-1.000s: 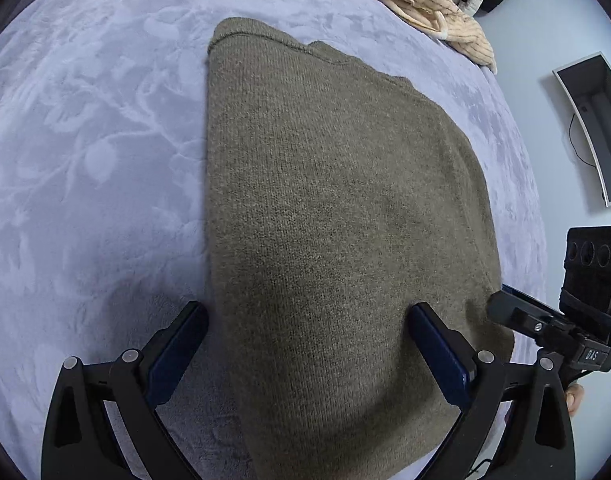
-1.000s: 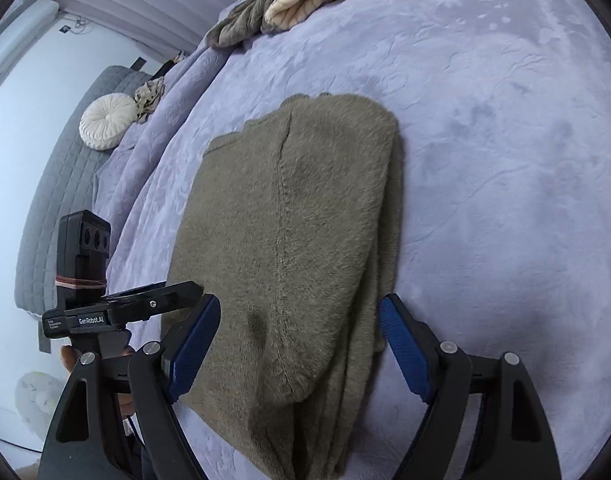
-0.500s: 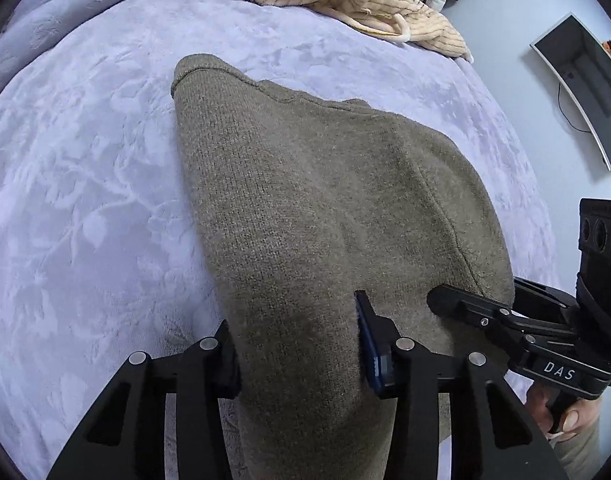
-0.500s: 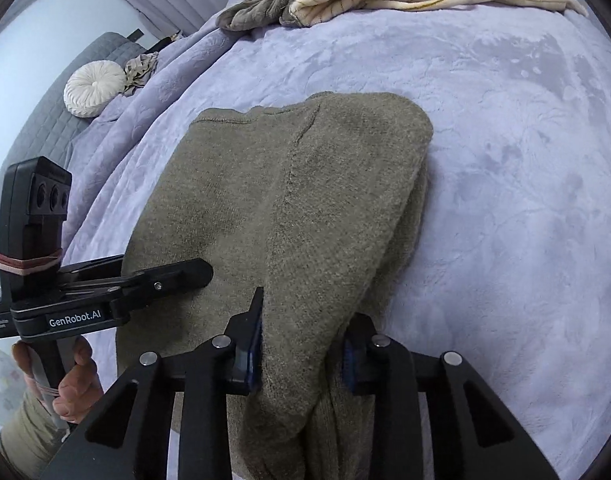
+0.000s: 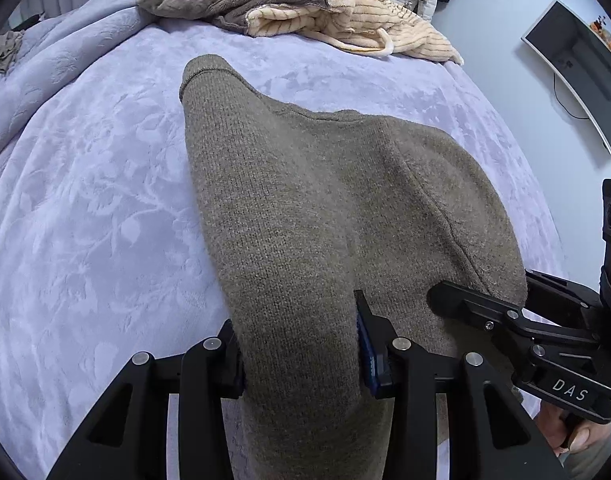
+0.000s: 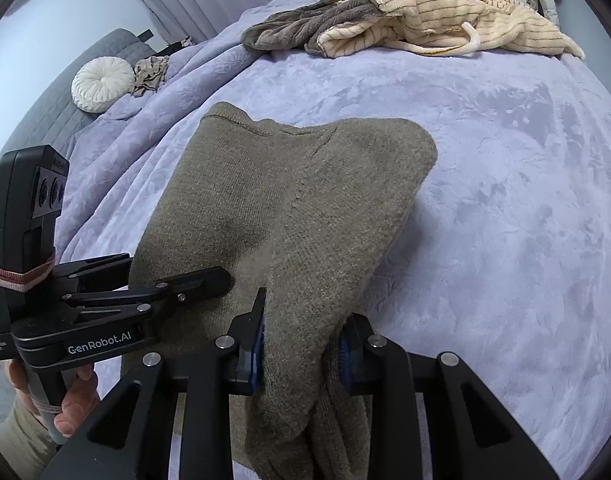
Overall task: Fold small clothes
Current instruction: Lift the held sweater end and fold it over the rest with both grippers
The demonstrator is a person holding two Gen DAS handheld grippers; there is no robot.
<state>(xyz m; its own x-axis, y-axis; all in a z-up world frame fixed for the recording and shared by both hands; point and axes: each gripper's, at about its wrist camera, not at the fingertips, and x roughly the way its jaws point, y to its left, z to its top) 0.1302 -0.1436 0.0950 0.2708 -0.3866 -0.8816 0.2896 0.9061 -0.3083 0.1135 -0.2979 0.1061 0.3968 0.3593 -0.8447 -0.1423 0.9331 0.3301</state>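
both grippers pinch olive sweater (image 5: pixel 325 216) over bedspread (image 5: pixel 85 200)

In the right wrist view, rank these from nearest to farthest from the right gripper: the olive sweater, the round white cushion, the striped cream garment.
1. The olive sweater: clamped between the right gripper pads, centre foreground.
2. The round white cushion: far upper left, by the grey headboard.
3. The striped cream garment: top right, at the bed's far edge.
Cushion and garment are close to call.
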